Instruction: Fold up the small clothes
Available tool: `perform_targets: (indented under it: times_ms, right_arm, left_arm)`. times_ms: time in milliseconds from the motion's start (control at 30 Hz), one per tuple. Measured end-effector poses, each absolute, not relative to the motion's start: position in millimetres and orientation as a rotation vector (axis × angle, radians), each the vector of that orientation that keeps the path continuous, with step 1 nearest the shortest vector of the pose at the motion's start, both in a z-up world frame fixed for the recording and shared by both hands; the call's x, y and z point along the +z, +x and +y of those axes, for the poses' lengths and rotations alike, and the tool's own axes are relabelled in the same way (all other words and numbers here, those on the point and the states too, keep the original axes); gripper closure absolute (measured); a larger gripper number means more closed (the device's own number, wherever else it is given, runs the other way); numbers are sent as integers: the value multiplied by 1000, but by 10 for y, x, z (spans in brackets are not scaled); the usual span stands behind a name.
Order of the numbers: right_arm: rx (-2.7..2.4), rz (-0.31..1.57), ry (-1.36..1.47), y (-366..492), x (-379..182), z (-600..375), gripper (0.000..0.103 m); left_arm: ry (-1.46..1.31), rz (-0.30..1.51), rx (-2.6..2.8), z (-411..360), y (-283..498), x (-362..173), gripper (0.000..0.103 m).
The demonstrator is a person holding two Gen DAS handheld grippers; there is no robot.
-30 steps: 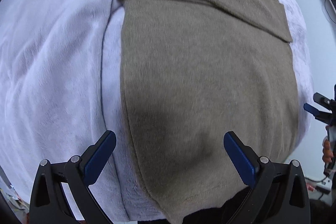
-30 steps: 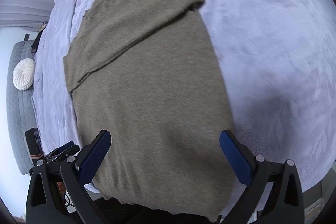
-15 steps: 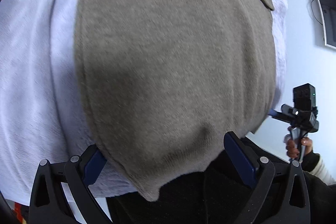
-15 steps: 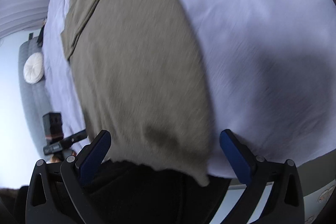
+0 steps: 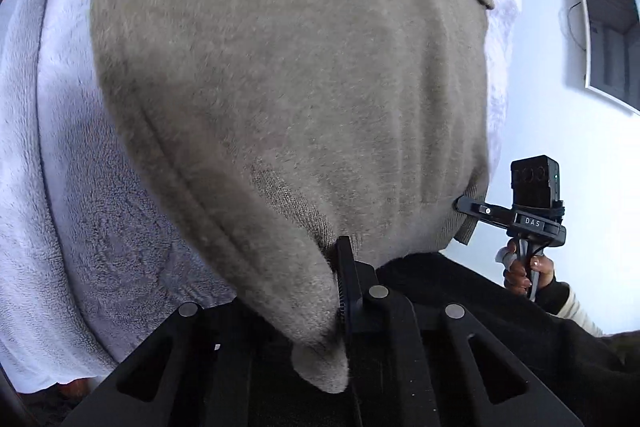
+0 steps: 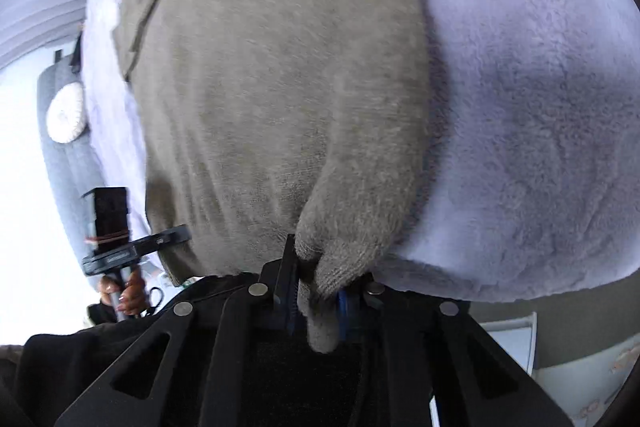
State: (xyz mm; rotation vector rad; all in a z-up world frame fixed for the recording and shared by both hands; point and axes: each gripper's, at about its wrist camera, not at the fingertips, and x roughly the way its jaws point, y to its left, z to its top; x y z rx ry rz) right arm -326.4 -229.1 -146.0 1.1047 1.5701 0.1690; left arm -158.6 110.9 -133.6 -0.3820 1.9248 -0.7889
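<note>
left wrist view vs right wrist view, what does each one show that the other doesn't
Only the left wrist view shows a dark framed panel on the wall. Only the right wrist view shows a round white cushion on a grey seat. Both show the olive sweater on the pale fleece blanket, with the left gripper and right gripper each having just closed on a corner of its near hem.
</note>
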Motion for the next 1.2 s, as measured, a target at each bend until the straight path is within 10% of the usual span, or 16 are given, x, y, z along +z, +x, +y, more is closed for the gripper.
perform_targets:
  times_ms: [467,867,900,967,1200]
  right_arm:
    - [324,1018,1359,-2076,-741,-2867,88]
    - [191,958,1451,-1018,-1356,-3379,85]
    - [184,962,1464,-996,-1427,-3393,84]
    - [177,962,1493,-1006,-1531,-3467,83]
    - [209,839,1585,-1018,-1556,-3614,46]
  left_arm:
    - [-586,1491,-800,1081,-170,-612,90]
    - [-478,1416,-600,862,787,-1010,88]
    - [-478,1430,-576,821,786,-1058,83]
    - [-489,1423,-532,831,822,-1111,32]
    - [-432,1266,-472,919,800,-866,28]
